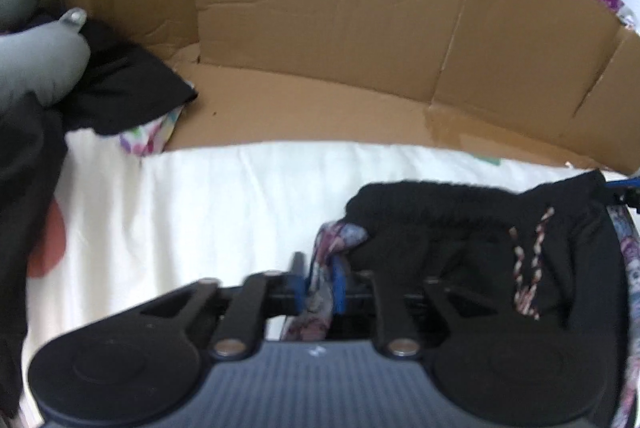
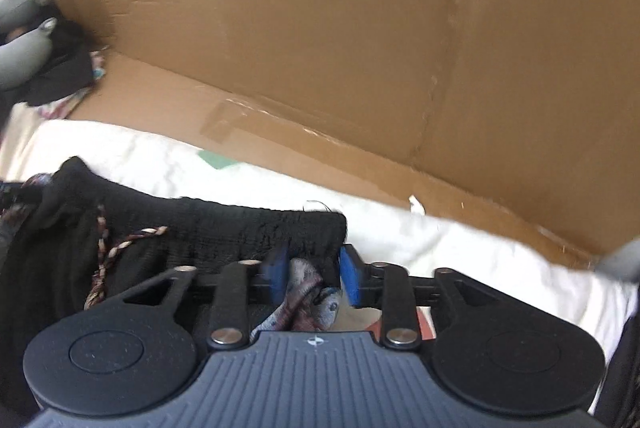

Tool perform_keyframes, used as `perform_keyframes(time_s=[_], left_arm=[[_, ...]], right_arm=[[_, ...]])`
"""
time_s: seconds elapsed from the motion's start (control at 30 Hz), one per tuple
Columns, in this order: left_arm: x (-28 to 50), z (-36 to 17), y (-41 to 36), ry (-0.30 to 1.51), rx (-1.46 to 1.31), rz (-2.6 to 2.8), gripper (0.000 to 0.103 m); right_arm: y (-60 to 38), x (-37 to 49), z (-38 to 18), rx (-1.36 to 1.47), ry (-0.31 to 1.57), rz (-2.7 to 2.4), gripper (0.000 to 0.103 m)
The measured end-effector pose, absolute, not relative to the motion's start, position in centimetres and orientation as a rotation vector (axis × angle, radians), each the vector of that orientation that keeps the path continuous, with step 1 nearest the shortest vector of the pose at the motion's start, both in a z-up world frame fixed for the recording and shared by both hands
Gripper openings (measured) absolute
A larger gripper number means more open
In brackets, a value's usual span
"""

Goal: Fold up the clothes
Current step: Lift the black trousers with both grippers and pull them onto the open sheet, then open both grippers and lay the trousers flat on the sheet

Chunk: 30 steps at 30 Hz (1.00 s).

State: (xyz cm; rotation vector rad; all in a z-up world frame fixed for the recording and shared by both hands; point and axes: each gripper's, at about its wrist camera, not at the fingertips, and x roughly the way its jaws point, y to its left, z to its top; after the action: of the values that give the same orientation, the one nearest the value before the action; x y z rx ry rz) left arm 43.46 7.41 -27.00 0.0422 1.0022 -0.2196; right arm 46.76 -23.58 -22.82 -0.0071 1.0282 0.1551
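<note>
My left tongs (image 1: 320,288) are clamped on one end of a black garment (image 1: 480,248), the patterned lining bunched between the blue pads (image 1: 339,284). My right tongs (image 2: 312,272) grip the opposite end of the same waistband (image 2: 224,228), with patterned cloth pinched between their pads too. The garment, apparently drawstring trousers or shorts, hangs between the two tongs just above the white bed sheet (image 1: 220,196), its braided drawstring (image 1: 528,268) dangling on the front face. The waistband's long axis runs side to side from one pair of tongs to the other, roughly parallel to the edge of the flattened cardboard sheet (image 1: 320,28) beyond it. Each hand holds one end, so neither is nearer. A pile of dark clothes (image 1: 128,88) lies well apart at far left. Judged from this, the coming move is to lay the piece flat, waistband kept taut.
</note>
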Motion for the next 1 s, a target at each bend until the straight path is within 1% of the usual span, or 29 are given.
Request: perform_keyframes(time_s=[0.03, 0.07, 0.17, 0.23, 0.47, 0.77, 1.0], left_arm=[[43.2, -27.0, 7.6, 1.001, 0.033, -0.217, 0.032], [42.8, -27.1, 7.9, 1.0, 0.024, -0.215, 0.033], [41.6, -26.3, 8.6, 0.995, 0.017, -0.218, 0.036], [40.8, -25.7, 9.3, 0.988, 0.015, -0.223, 0.04], [36.2, -22.6, 10.6, 0.953, 0.006, -0.249, 0.046], [29.1, -19.5, 10.9, 0.95, 0.008, -0.248, 0.047], [22.9, -19.7, 11.9, 1.036, -0.009, -0.27, 0.047]], right_arm=[[-23.8, 46.5, -22.8, 0.009, 1.025, 0.153, 0.04], [-23.9, 46.2, -22.6, 0.017, 1.019, 0.154, 0.041], [-24.0, 44.8, -21.3, 0.039, 0.988, 0.166, 0.043], [-24.1, 43.7, -20.2, 0.06, 0.968, 0.178, 0.043], [-23.2, 38.1, -17.1, 0.142, 0.953, 0.283, 0.043], [-20.7, 31.2, -15.4, 0.166, 0.966, 0.377, 0.043], [-20.2, 26.7, -14.5, 0.205, 0.965, 0.377, 0.043]])
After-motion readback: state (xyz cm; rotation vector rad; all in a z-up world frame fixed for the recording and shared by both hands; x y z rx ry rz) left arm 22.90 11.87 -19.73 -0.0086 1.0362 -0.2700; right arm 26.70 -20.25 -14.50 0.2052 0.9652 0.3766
